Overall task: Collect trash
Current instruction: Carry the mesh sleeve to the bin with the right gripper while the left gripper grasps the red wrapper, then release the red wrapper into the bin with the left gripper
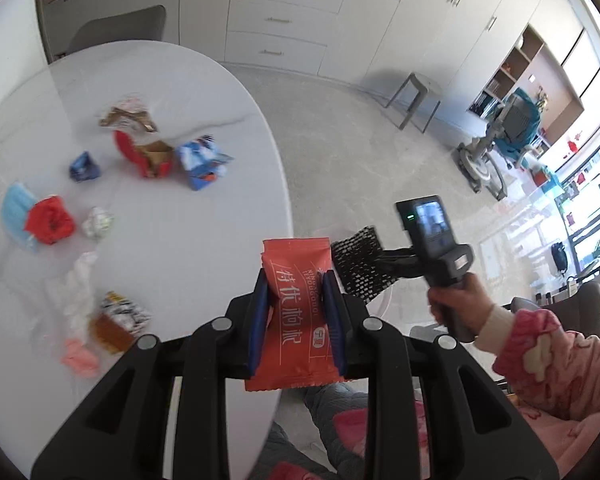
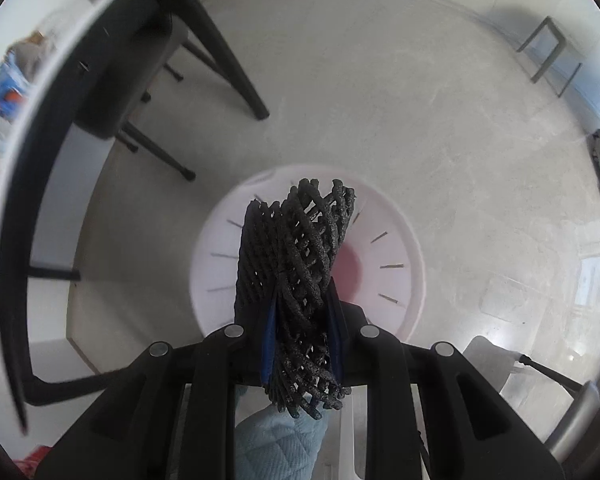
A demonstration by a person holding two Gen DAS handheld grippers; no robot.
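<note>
My left gripper (image 1: 295, 280) is shut on an orange-red snack wrapper (image 1: 294, 316) with white lettering, held over the right edge of the white table (image 1: 204, 248). My right gripper (image 2: 301, 312) is shut on a black foam mesh sleeve (image 2: 300, 280) and holds it above a white round trash bin (image 2: 404, 256) on the floor. In the left wrist view the right gripper shows off the table's right side with the black mesh (image 1: 358, 264) in it. Several pieces of trash lie on the table: a red carton (image 1: 146, 156), a blue-white pack (image 1: 202, 162), a red crumple (image 1: 50, 220).
A blue face mask (image 1: 14, 210), a foil ball (image 1: 98, 222), clear plastic (image 1: 74, 284) and a brown pack (image 1: 116, 320) also lie on the table. A dark chair (image 2: 112, 80) stands by the table. A grey stool (image 1: 414, 100) stands on the floor.
</note>
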